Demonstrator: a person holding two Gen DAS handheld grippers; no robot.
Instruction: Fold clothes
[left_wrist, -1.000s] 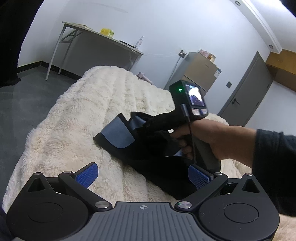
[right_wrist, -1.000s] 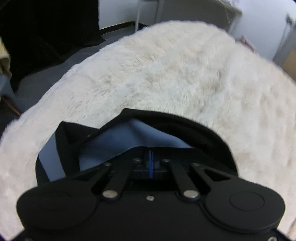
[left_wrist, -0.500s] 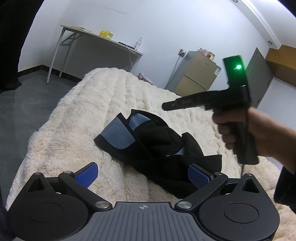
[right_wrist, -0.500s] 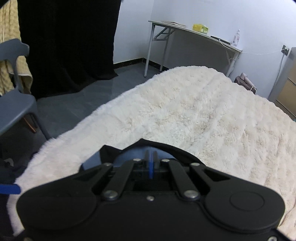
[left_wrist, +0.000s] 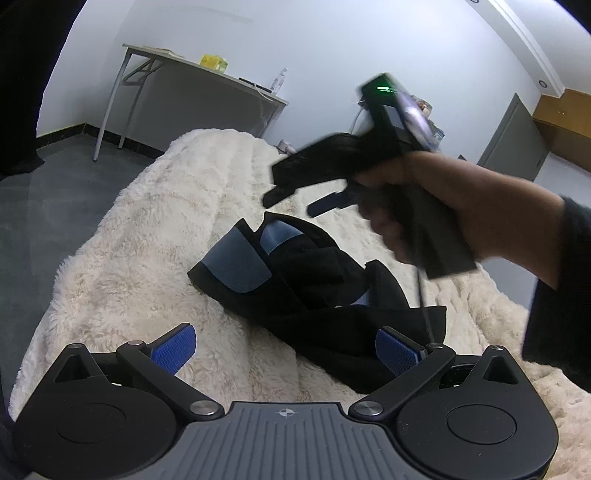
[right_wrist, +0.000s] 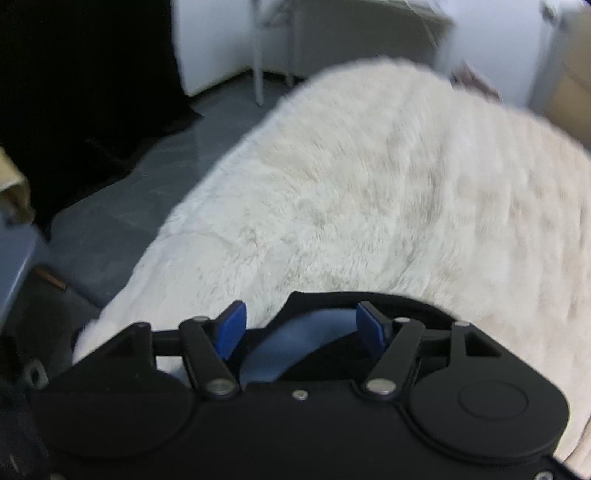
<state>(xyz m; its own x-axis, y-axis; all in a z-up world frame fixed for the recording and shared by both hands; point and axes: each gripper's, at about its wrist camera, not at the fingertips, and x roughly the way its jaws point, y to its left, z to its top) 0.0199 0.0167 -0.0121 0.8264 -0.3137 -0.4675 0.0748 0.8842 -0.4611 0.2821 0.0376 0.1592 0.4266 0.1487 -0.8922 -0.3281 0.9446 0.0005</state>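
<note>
Black-and-blue garment (left_wrist: 314, 291) lying crumpled on fluffy bed blanket (left_wrist: 140, 266). Right gripper (right_wrist: 297, 326) above it, fingers just opened, nothing between, free to regrasp. Left gripper (left_wrist: 286, 349) near, fingers open, empty.

A fluffy cream blanket (left_wrist: 122, 280) covers a broad, softly rounded surface and fills most of both views. Around it lies a dark grey floor (left_wrist: 48, 206). Against the white wall stands a folding table (left_wrist: 192, 70) with metal legs; on its top sit a yellow box (left_wrist: 214, 62) and a clear pump bottle (left_wrist: 279, 81). A black curtain (right_wrist: 85, 92) hangs at the left. At far right are a grey door (left_wrist: 513, 144) and a wooden cabinet (left_wrist: 569, 118).
</note>
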